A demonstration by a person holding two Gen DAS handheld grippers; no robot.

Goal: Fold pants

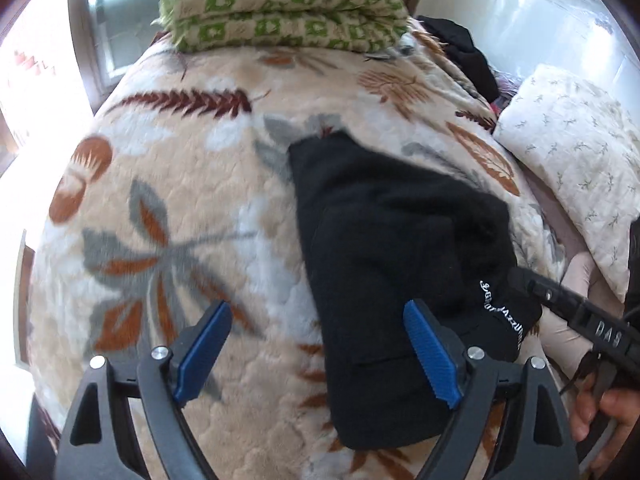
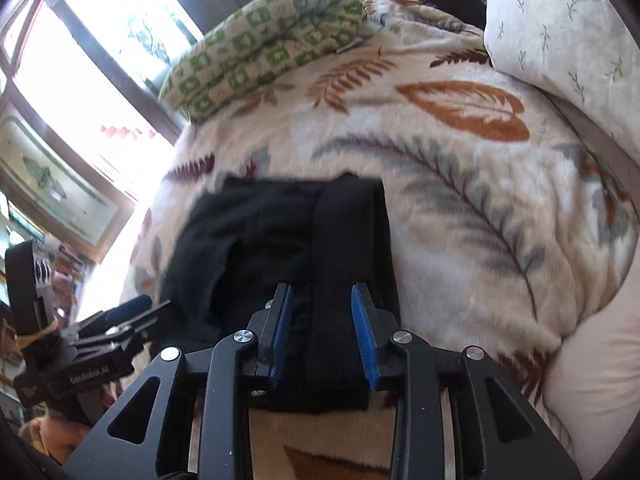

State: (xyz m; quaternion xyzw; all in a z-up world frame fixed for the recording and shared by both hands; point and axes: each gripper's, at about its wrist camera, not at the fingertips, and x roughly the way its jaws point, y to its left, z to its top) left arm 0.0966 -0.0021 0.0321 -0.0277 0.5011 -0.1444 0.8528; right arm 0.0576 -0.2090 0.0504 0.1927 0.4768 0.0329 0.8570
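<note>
The black pants (image 1: 392, 248) lie folded into a compact bundle on the leaf-patterned blanket (image 1: 180, 184), white lettering at their near right edge. My left gripper (image 1: 316, 344) is open and empty, hovering over the pants' left edge. My right gripper (image 2: 322, 332) is partly open, its blue pads (image 2: 362, 332) on either side of a raised fold of the pants (image 2: 280, 236), not clamped on it. The right gripper also shows in the left wrist view (image 1: 572, 308) at the pants' right edge. The left gripper shows in the right wrist view (image 2: 120, 320) at lower left.
A green-and-white checked folded blanket (image 1: 280, 12) lies at the far end of the bed. A white pillow with a sprig print (image 1: 572, 160) sits on the right. Dark clothes (image 1: 464, 48) are piled at the far right. Windows (image 2: 120, 40) stand beyond the bed.
</note>
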